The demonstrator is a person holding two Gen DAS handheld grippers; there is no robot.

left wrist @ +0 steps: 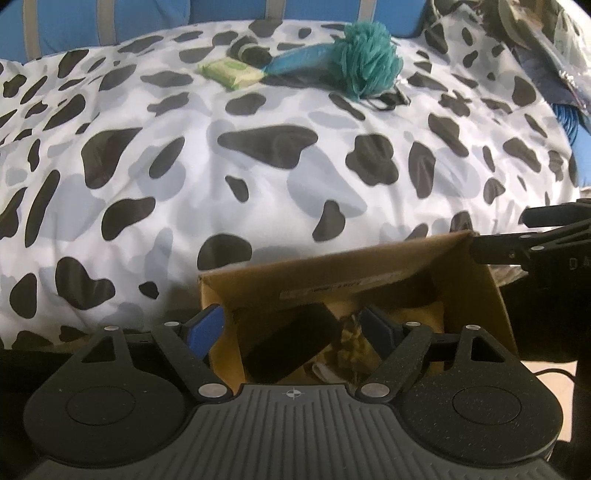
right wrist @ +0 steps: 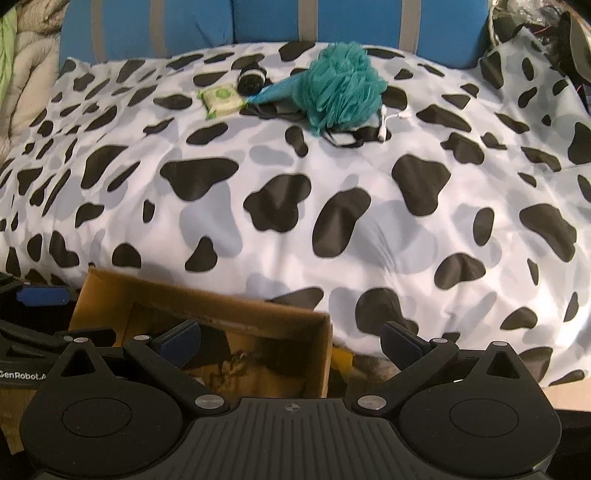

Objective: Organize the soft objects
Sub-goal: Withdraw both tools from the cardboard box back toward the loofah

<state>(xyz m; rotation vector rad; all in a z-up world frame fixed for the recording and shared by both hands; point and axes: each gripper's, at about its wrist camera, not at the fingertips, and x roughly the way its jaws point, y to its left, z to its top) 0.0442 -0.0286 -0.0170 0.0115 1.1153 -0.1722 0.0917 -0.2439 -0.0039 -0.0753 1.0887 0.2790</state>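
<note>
Here we see the left gripper [left wrist: 291, 328] poised over the open cardboard box [left wrist: 480, 266], its blue-padded fingers [left wrist: 207, 328] spread wide with nothing clamped between them. Just below and between those fingers a black foam block [left wrist: 291, 343] lies tilted inside the box, apart from both pads as far as we can tell; yellowish soft material sits beside it, too blurred for us to name. To the right of this gripper, the black linkage of the right gripper [right wrist: 291, 338] reaches in at the box's far right corner.

From the right wrist view, that gripper is also wide open and holds nothing. Its left finger [right wrist: 177, 341] hangs over the box interior, while its right finger [right wrist: 400, 341] is outside the box, above the cow-print duvet [right wrist: 332, 221]. The box's near right corner lies between the two fingers.

Well ahead of both grippers, across the black-and-white duvet, the remaining soft things lie in a cluster. A teal mesh bath pouf [right wrist: 340, 88] sits farthest right, with a teal-blue cone-shaped piece [right wrist: 277, 92] touching its left side. Just left of that we see a pale green wrapped pack [right wrist: 221, 98], and behind it a small dark rolled item [right wrist: 253, 79]. A black strap and a white cord [right wrist: 388, 122] trail out from under the pouf toward us. Beyond the cluster rises a blue cushion with grey stripes [right wrist: 258, 22].
</note>
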